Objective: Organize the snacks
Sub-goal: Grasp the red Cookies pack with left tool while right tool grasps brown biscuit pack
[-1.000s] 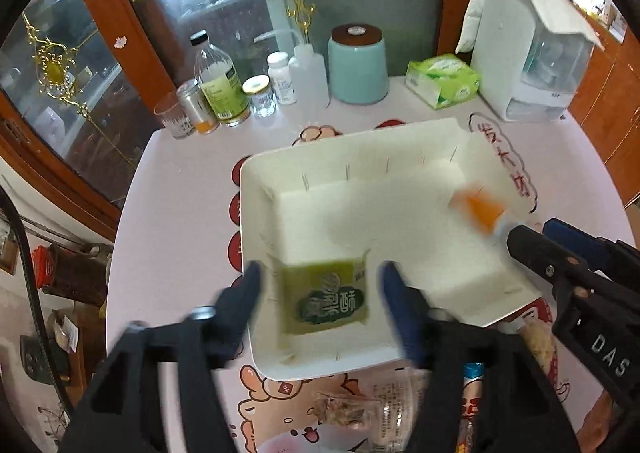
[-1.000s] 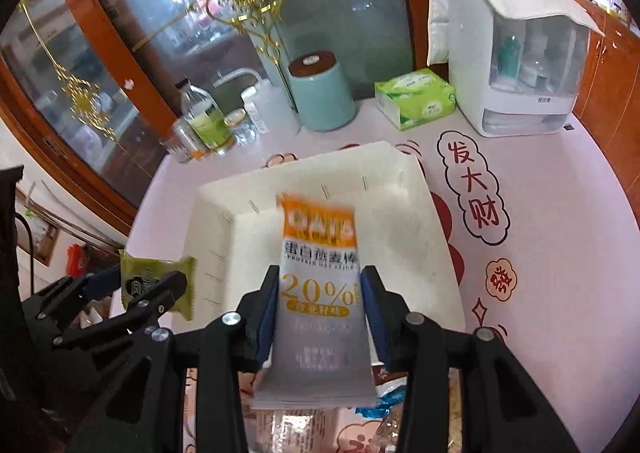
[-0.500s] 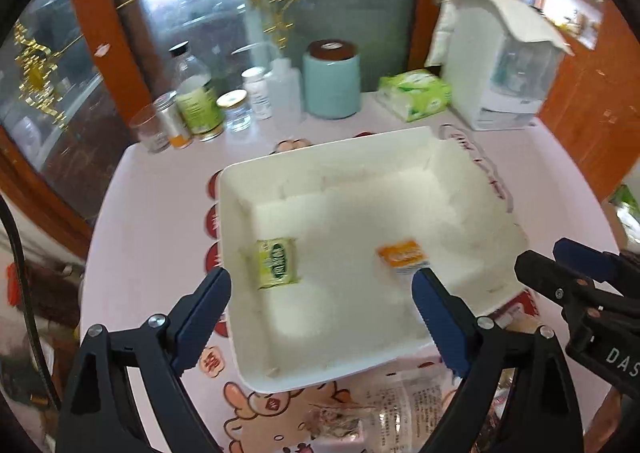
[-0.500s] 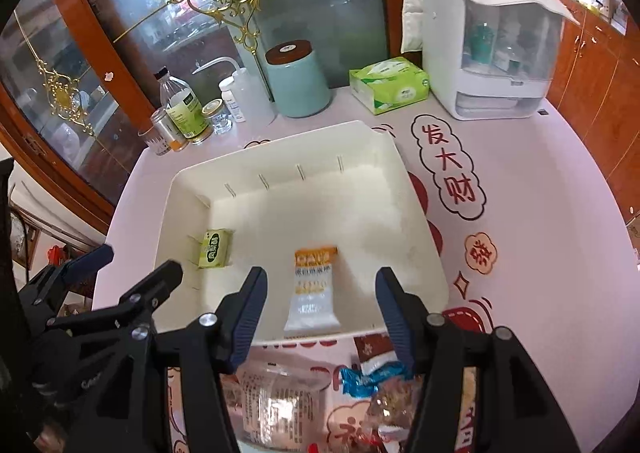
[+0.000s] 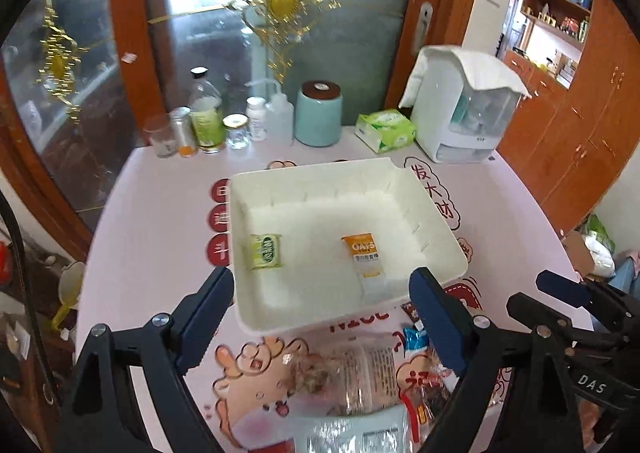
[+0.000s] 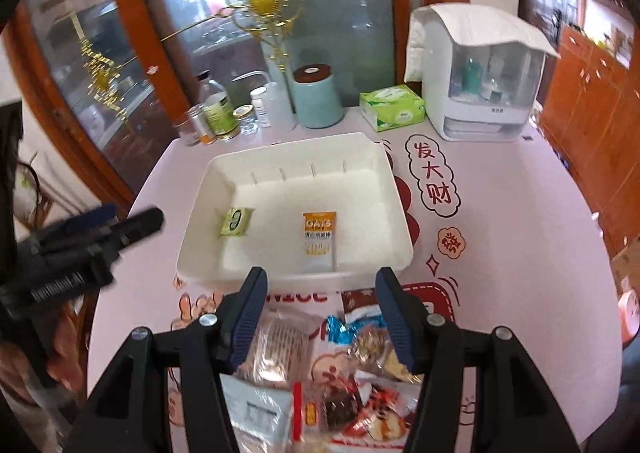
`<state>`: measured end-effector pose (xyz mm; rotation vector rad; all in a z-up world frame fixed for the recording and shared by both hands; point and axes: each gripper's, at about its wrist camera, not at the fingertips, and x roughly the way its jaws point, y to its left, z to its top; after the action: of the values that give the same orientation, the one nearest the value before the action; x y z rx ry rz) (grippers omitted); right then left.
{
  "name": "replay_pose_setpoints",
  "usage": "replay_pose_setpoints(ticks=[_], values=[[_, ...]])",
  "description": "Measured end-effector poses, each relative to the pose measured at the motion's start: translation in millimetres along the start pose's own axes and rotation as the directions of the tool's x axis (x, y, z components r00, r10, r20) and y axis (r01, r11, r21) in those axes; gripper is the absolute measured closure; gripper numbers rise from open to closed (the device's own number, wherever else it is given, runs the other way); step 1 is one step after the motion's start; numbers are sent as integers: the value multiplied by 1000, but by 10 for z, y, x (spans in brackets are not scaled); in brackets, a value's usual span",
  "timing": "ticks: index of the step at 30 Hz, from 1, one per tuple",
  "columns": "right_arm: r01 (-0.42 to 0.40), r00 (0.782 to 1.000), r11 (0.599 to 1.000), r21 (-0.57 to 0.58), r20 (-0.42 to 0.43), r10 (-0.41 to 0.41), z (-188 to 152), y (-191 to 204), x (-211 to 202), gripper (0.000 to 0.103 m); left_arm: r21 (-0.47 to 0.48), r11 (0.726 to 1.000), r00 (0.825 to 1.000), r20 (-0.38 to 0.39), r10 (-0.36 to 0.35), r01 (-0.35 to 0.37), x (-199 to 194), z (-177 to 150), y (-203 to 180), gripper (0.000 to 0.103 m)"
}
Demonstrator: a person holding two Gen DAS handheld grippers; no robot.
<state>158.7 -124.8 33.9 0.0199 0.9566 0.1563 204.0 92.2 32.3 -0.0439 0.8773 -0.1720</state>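
Note:
A white tray [image 5: 440, 237] [image 6: 200, 189] sits mid-table. In it lie a small green snack packet [image 5: 266, 251] [image 6: 237, 221] at the left and an orange-and-white oat bar [image 5: 366, 261] [image 6: 319, 241] near the front. My left gripper [image 5: 322, 311] is open and empty, held above the tray's near edge. My right gripper [image 6: 320, 307] is open and empty, above a pile of loose snack packets [image 6: 320, 381] [image 5: 348, 377] lying in front of the tray. The right gripper also shows in the left wrist view [image 5: 560, 301], and the left gripper in the right wrist view [image 6: 104, 221].
Along the table's back stand bottles and jars [image 5: 208, 125], a teal canister [image 5: 319, 113] [image 6: 316, 97], a green tissue pack [image 5: 386, 131] [image 6: 392, 107] and a white dispenser [image 5: 464, 109] [image 6: 480, 77]. The pink tablecloth [image 5: 140, 213] runs to a rounded edge.
Both grippers opened and let go: the green packet and the oat bar now lie in the tray. Both grippers have drawn back toward the near side.

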Motion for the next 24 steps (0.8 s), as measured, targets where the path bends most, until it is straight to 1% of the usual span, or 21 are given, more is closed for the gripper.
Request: replay_pose_setpoints(ticks=[4,7,11,13,16,18,20,24], values=[[-17,1000,999,-42,7,17,-225,3,-227,46,-31,999,1000,0,-17,17,-315,-256,-26,14],[-36,999,997,-66,13,37,-423,-31,-399,46,-30,1000,1000,12,-3,4,-545,-515,-107,14],[-51,999,995,-80,11,52,-729,-135,-569,46,-4,1000,1000,25,11,-11,-799,-938,-285,14],[-52,999,995,-82,3,52,-881,-183,-612,46,17,1000,999,20,25,-26,-883,-1192,-407,14],[-82,997,993,-88,-15,81,-1158,-254,-668,46,33,999,999,6,34,-34,-930,-1541,-557,14],[-107,994,988,-108,-31,104,-1374,-283,-674,46,38,999,999,-19,39,-38,-907,-1807,-662,13],[-125,991,985,-120,-62,118,-1574,-322,-624,46,26,999,997,-67,36,-34,-820,-2058,-739,13],[-154,980,981,-115,-143,137,-1941,-427,-428,46,-36,999,983,-183,16,-23,-546,-2509,-841,13]])
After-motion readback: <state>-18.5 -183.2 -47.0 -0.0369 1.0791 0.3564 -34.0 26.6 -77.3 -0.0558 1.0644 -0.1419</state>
